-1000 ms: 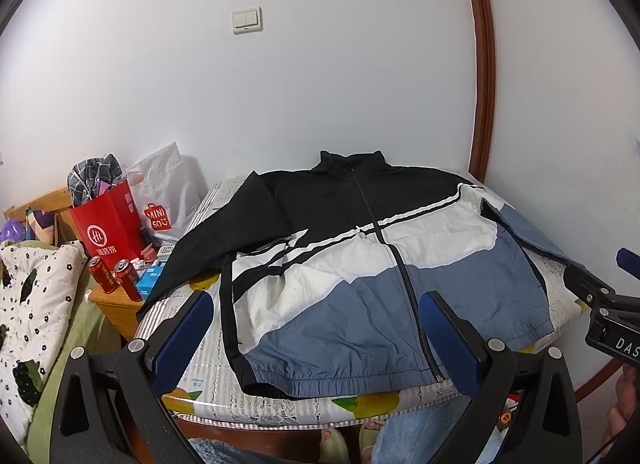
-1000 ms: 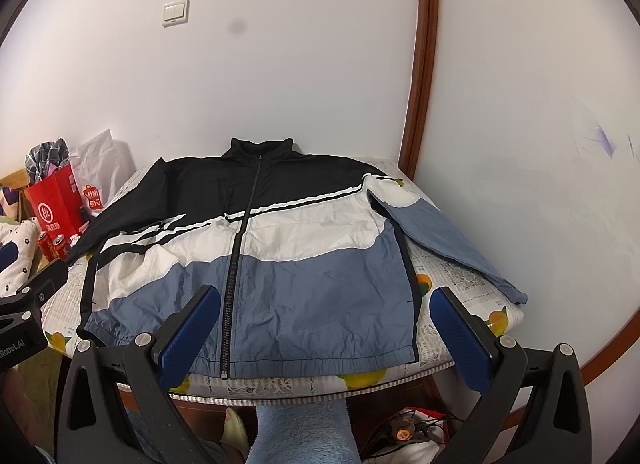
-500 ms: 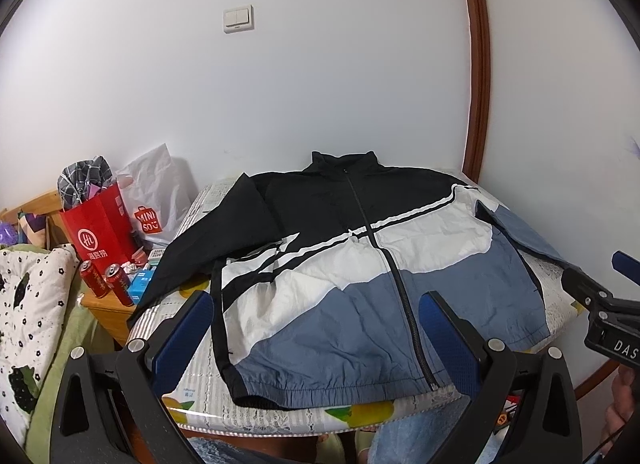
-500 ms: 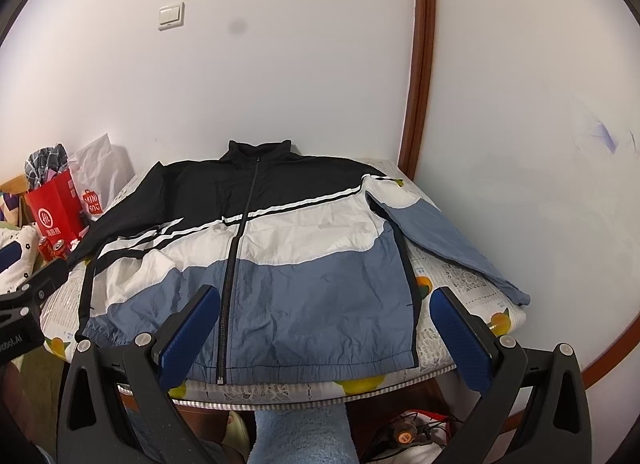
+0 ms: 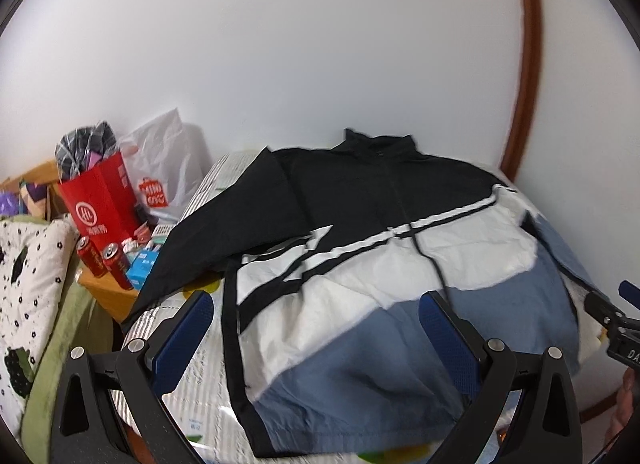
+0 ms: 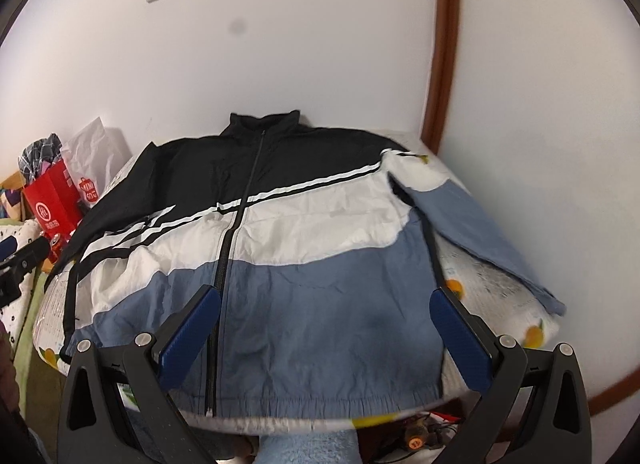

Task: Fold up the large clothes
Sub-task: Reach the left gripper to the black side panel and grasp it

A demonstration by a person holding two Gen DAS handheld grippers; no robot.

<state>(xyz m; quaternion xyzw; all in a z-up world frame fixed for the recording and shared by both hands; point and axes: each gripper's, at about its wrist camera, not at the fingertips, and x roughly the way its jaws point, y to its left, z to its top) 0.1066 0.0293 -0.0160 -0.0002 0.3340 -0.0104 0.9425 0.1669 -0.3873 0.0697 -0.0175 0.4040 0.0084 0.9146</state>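
A black, white and blue zip jacket (image 5: pixel 360 264) lies spread flat, front up, on a table with a fruit-print cloth (image 5: pixel 192 396); it also shows in the right wrist view (image 6: pixel 304 264). Its collar is at the far wall, its hem at the near edge. The right sleeve (image 6: pixel 480 232) lies out to the right. My left gripper (image 5: pixel 316 328) is open above the jacket's near left part. My right gripper (image 6: pixel 324 324) is open above the blue hem area. Neither touches the cloth.
White walls close in behind and to the right, with a brown door frame (image 6: pixel 444 64). A red paper bag (image 5: pixel 100 200), a white plastic bag (image 5: pixel 168 172) and red cans (image 5: pixel 104 260) stand on a low stand at the left. A spotted quilt (image 5: pixel 24 272) lies beside them.
Both grippers have moved forward and lower toward the jacket, which now looks larger in both views. The jacket itself has not moved.
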